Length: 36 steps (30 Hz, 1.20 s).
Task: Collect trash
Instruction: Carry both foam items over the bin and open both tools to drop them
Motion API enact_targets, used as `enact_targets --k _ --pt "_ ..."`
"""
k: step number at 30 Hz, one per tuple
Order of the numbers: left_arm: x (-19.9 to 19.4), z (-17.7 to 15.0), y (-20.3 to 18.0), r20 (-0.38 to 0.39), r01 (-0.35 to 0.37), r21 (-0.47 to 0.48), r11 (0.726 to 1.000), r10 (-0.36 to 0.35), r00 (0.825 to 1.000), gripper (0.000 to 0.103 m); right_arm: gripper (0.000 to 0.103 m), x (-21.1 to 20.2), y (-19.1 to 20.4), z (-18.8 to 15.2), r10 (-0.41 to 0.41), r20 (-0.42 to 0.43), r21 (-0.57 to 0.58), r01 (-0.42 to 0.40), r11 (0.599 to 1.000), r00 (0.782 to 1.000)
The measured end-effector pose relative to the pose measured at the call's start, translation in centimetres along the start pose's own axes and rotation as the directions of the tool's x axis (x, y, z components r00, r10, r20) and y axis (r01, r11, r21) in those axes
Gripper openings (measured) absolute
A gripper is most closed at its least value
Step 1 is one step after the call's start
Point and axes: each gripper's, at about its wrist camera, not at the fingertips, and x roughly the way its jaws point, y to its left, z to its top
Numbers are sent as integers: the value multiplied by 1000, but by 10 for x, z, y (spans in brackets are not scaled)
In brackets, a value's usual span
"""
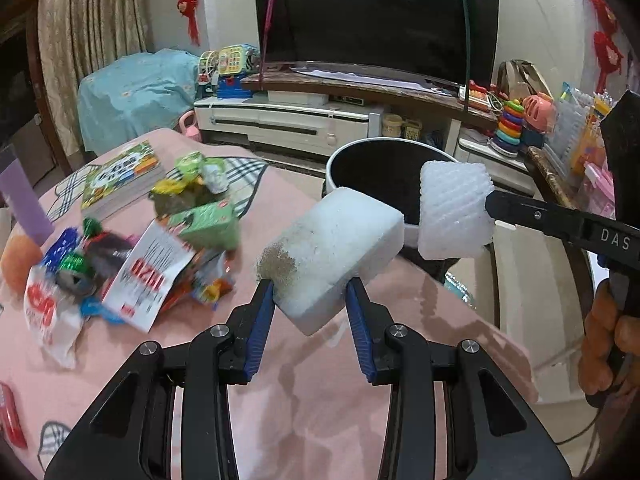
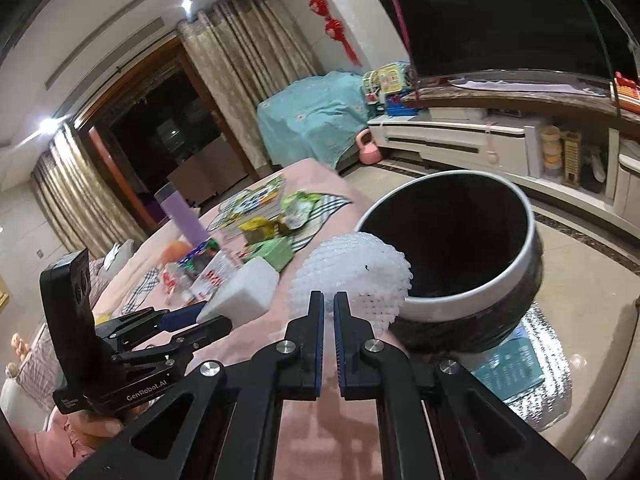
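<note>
My left gripper (image 1: 310, 292) is shut on a white foam block (image 1: 332, 252) with a brownish stain, held above the pink tablecloth; the same foam block (image 2: 248, 290) shows in the right wrist view. My right gripper (image 2: 329, 300) is shut on a white foam fruit net (image 2: 352, 276), which pokes up just in front of the bin's rim; that foam net (image 1: 454, 210) also appears in the left wrist view. The black bin with a white rim (image 1: 384, 152), (image 2: 460, 300) stands open beside the table edge. A pile of wrappers and packets (image 1: 160, 236) lies on the table at left.
A book (image 1: 120, 178) and a purple cup (image 2: 184, 220) sit on the pink tablecloth (image 1: 312, 380). Beyond the bin are a TV (image 1: 376, 16) on a white stand, toys, and a blue-covered piece of furniture (image 1: 136, 96). A silver padded bag (image 2: 536, 364) lies on the floor by the bin.
</note>
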Motion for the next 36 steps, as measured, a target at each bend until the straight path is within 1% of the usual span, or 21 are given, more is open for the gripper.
enact_targets --k 6,11,18,22,28,32,34,36 --pt "20 23 -14 -23 7 20 1000 -7 1000 36 5 3 -23 17 -28 18 8 28 1000 999" --pt "44 47 -33 -45 13 56 998 -10 999 37 5 9 -42 30 -61 8 17 61 998 998" --pt "78 72 -48 -82 17 82 997 -11 997 37 5 19 -69 50 -100 -4 26 100 995 995" --pt "91 81 -54 -101 26 92 995 -17 995 37 5 22 -78 58 -111 -11 22 111 994 994" --pt "105 88 -65 -123 33 112 993 -19 992 39 5 36 -92 59 -118 -61 35 121 992 991" --pt "116 90 -64 -146 55 99 994 -40 988 41 6 44 -101 58 -118 -90 48 123 991 989" --pt "120 91 -65 -152 49 106 993 -33 988 41 7 45 -106 57 -113 -98 58 119 991 989" --pt "122 91 -66 -154 49 111 993 -32 988 44 9 45 -108 57 -117 -103 59 123 991 988"
